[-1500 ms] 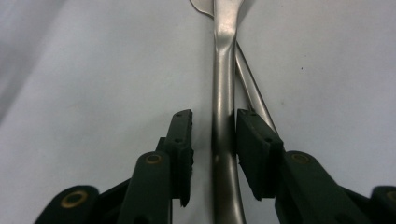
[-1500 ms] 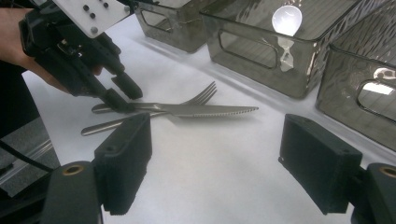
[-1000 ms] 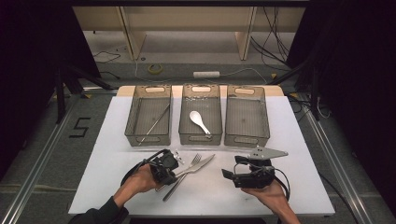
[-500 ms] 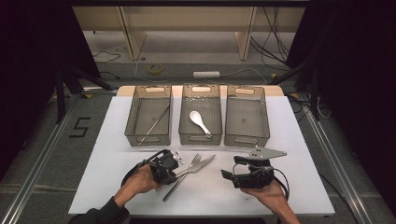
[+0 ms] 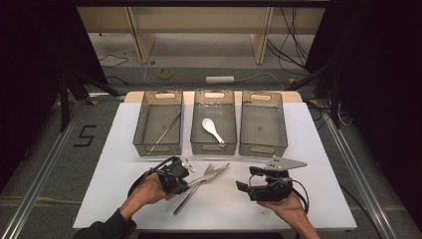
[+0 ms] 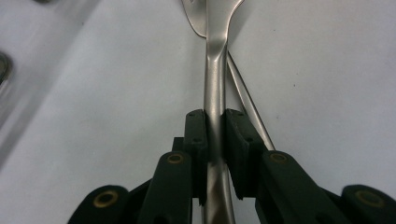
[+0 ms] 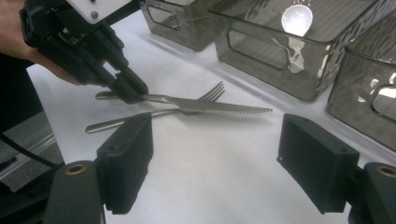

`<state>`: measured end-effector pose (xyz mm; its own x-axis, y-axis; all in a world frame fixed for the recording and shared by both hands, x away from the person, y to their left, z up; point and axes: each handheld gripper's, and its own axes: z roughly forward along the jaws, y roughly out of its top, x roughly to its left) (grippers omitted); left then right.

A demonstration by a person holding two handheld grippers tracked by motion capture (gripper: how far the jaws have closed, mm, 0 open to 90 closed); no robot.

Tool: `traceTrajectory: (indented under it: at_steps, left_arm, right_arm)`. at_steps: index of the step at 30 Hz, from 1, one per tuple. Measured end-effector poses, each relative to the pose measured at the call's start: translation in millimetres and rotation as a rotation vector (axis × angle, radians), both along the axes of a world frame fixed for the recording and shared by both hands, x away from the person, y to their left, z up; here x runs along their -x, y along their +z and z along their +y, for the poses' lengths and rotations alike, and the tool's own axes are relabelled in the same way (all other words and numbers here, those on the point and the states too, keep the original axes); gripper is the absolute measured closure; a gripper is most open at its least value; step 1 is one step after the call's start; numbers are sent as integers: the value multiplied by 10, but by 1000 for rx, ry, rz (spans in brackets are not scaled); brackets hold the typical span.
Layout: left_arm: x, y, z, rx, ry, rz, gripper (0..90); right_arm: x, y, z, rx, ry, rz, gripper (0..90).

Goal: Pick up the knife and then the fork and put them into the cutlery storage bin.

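We see the left gripper [image 6: 215,135] clenched on the knife [image 6: 215,84] handle, near the desk's front edge, left of its middle. The knife lies across a fork [image 7: 154,113] on the white desk [image 5: 318,149]. Our right gripper [image 7: 215,163] hangs open and holds nothing, near the front edge, toward the right corner. Three bins stand farther back; the middle bin [image 5: 199,134] holds a white spoon [image 5: 211,128].

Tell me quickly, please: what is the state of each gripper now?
Left gripper: shut on the knife handle, which lies on the table.
Right gripper: open, jaws wide apart, holding nothing.
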<state>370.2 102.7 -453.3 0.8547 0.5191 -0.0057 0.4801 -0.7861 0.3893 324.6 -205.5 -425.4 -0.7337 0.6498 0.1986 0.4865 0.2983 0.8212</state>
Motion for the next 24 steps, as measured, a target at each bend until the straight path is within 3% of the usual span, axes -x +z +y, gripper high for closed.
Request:
traceTrajectory:
  at_steps: [14,24]
  left_arm:
    - [-9,2,7,7,-3,28,788]
    - [-25,-105,-35,-31,-2,60,785]
  right_arm:
    - [7,-5,55,5,20,0,273]
    - [3,-8,64,3,21,6,274]
